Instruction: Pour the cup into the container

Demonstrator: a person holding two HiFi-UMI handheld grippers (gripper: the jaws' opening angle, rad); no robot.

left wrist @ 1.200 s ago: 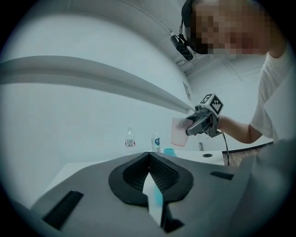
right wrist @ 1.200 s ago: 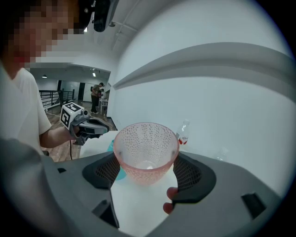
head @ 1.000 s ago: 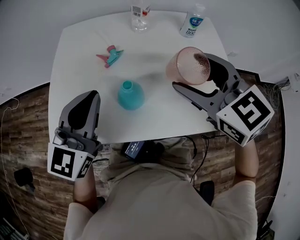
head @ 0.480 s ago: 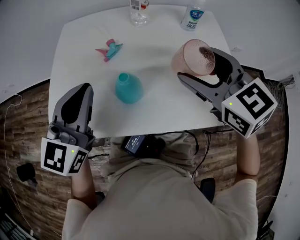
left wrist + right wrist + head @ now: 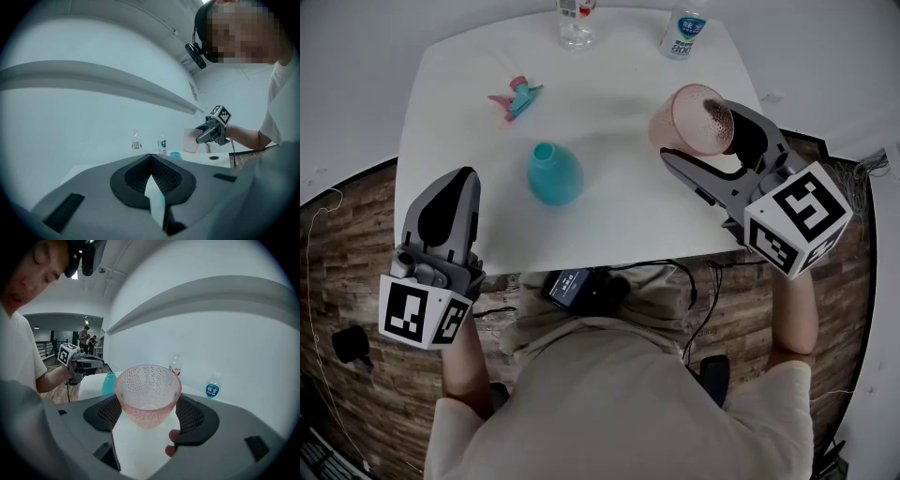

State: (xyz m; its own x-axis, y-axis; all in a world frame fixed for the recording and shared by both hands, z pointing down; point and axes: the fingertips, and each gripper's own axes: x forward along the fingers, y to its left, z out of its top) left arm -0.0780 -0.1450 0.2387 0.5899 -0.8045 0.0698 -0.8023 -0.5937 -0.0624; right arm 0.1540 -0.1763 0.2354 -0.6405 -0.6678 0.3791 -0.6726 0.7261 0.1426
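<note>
A pink dimpled cup [image 5: 692, 120] is raised over the right side of the white table [image 5: 609, 216], and my right gripper [image 5: 694, 129] is shut on it. In the right gripper view the cup [image 5: 148, 392] sits between the two pads, mouth up; whether anything is in it cannot be told. The teal bottle-shaped container [image 5: 554, 174] stands open-mouthed near the table's middle, well left of the cup. My left gripper [image 5: 465, 178] hovers at the front left table edge, shut and empty, with its pads meeting [image 5: 151, 157]. The container [image 5: 109, 383] shows left of the cup.
A pink and teal spray nozzle [image 5: 517, 97] lies at the back left. Two clear bottles [image 5: 575, 23] [image 5: 684, 33] stand at the far edge. A bag and cables [image 5: 581, 291] lie on the wooden floor below the front edge.
My left gripper has drawn back toward the front left edge. The right gripper has shifted slightly right and away with the cup still held. The container has not moved.
</note>
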